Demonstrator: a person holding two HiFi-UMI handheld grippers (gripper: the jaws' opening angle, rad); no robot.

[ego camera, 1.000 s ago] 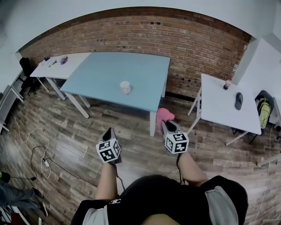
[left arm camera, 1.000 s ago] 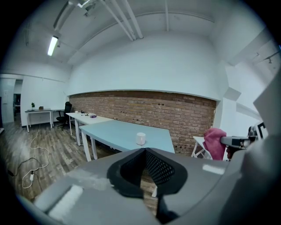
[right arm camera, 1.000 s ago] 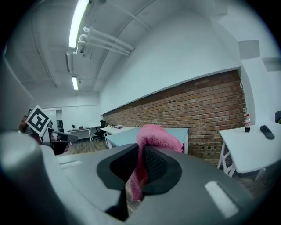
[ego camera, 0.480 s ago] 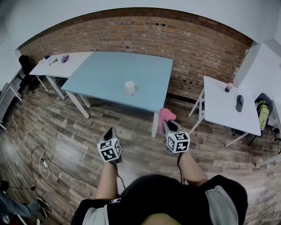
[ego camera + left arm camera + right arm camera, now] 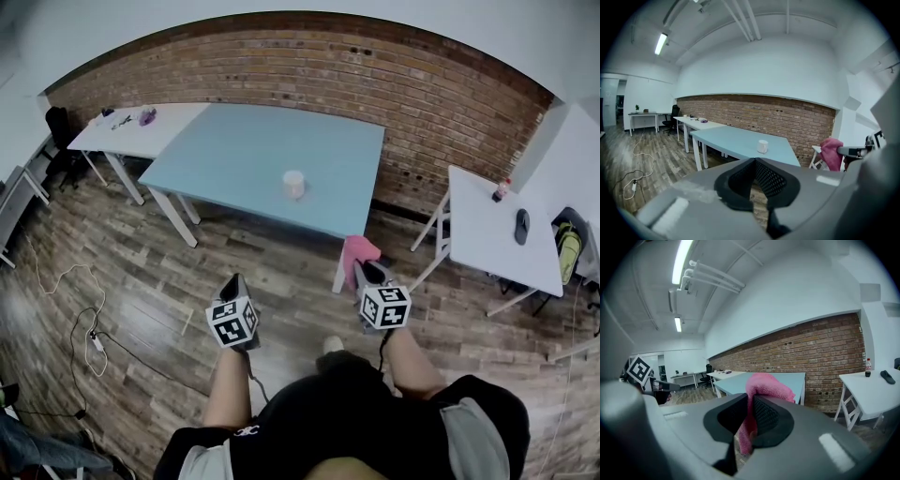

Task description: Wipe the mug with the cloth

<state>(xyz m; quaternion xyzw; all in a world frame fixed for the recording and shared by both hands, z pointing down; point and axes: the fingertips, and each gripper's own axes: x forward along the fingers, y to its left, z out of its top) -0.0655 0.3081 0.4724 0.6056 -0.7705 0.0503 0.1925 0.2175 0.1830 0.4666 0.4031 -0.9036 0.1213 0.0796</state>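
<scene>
Mug (image 5: pixel 294 184) on the light-blue table (image 5: pixel 234 150): small, pale, near white, a plain straight-sided cup standing upright and alone on the bare top. It sits toward the table's right half, close to the long edge that faces the person. From this far off I cannot tell where its handle is.

The cloth (image 5: pixel 761 383) is not at the table at all. It is bright pink and fluffy like towelling, bunched into a soft lump, and it is pinched in the right gripper (image 5: pixel 749 401). Its bulk swells up above the black ribbed pads, and a narrower tail hangs down between them. Seen from the head view, that pink bundle shows just short of the table's near right corner, by the white leg there, well apart from the mug.

The left gripper (image 5: pixel 753 161) has its jaws pressed together with nothing in them; the two dark pads meet along a thin line. It points toward the table's near edge, with the mug in line beyond its tips.

Both grippers hang over the wood-plank floor (image 5: pixel 141 281) on the person's side of the table. A brick wall (image 5: pixel 394 84) runs along the table's far side, and a white table (image 5: pixel 131 136) adjoins its left end.
</scene>
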